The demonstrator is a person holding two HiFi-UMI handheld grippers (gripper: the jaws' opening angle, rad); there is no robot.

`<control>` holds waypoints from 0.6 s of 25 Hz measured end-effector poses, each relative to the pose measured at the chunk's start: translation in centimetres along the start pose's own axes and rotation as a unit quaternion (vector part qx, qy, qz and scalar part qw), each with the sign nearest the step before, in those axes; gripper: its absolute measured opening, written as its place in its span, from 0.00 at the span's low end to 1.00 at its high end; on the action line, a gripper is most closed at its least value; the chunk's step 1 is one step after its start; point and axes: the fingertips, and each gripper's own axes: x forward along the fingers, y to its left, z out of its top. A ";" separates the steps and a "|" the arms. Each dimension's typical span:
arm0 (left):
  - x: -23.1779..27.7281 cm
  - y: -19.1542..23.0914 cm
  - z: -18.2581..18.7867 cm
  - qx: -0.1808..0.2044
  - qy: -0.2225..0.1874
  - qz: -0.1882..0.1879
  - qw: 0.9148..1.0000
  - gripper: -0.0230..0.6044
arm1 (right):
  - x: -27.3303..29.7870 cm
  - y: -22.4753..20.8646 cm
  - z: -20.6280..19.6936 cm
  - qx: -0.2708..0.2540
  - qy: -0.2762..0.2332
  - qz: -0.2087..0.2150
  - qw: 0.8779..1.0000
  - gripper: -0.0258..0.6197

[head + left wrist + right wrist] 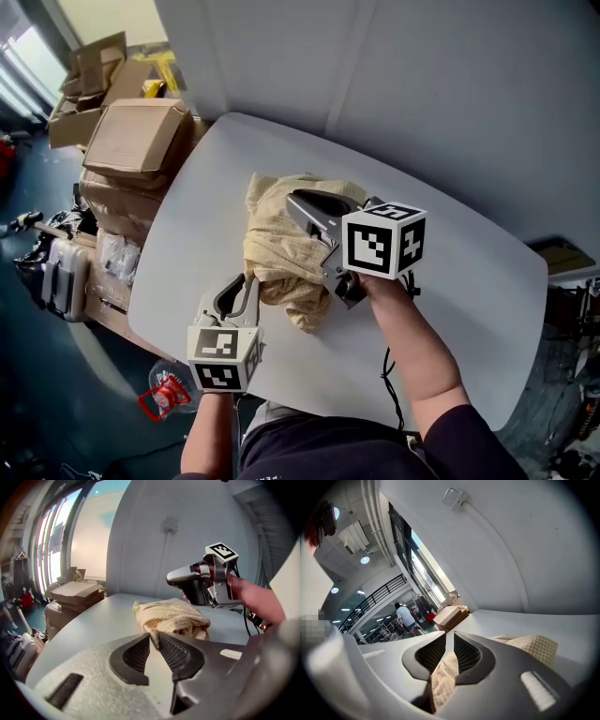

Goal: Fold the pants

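A pale yellow checked pair of pants (277,239) lies bunched in a heap in the middle of the white table (469,272). My left gripper (249,278) comes in from the near left, and its tips pinch a corner of the cloth (153,637) at the heap's near edge. My right gripper (292,199) reaches over the heap from the right. A strip of the same fabric (440,677) runs down between its jaws, shut on it. In the left gripper view the right gripper (176,578) hovers above the pants (173,616).
Cardboard boxes (136,136) are stacked past the table's left edge, with bags and a case (66,277) on the floor below. A red object (167,394) lies on the floor near the front edge. A black cable (389,375) trails by my right arm. A wall stands behind the table.
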 end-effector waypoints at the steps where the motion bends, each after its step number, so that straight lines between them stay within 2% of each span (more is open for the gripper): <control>1: -0.2 0.4 -0.2 0.010 -0.002 0.008 1.000 0.16 | -0.2 -0.3 -0.4 -0.003 0.004 -0.005 1.000 0.11; 4: -0.8 0.9 -1.0 0.027 -0.001 0.011 1.000 0.24 | -1.3 -1.2 -1.7 -0.011 0.010 -0.026 1.000 0.11; 7: -1.1 1.0 -1.8 -0.001 0.006 -0.005 1.000 0.24 | -3.0 -2.2 -2.9 -0.011 0.010 -0.050 0.999 0.11; 9: -1.4 1.2 -1.9 -0.016 0.002 -0.009 1.000 0.20 | -4.0 -2.7 -3.7 -0.002 0.007 -0.063 0.998 0.05; 11: -1.5 1.1 -1.5 -0.029 -0.004 -0.022 0.999 0.07 | -4.8 -2.8 -4.3 0.005 0.004 -0.067 0.998 0.04; 13: -1.5 0.6 -1.0 -0.029 -0.010 -0.030 0.999 0.04 | -5.8 -2.8 -4.5 0.001 0.002 -0.071 0.997 0.04; 15: -1.6 0.2 -0.4 -0.016 -0.011 -0.019 1.000 0.04 | -7.1 -2.7 -4.6 -0.007 -0.001 -0.077 0.997 0.04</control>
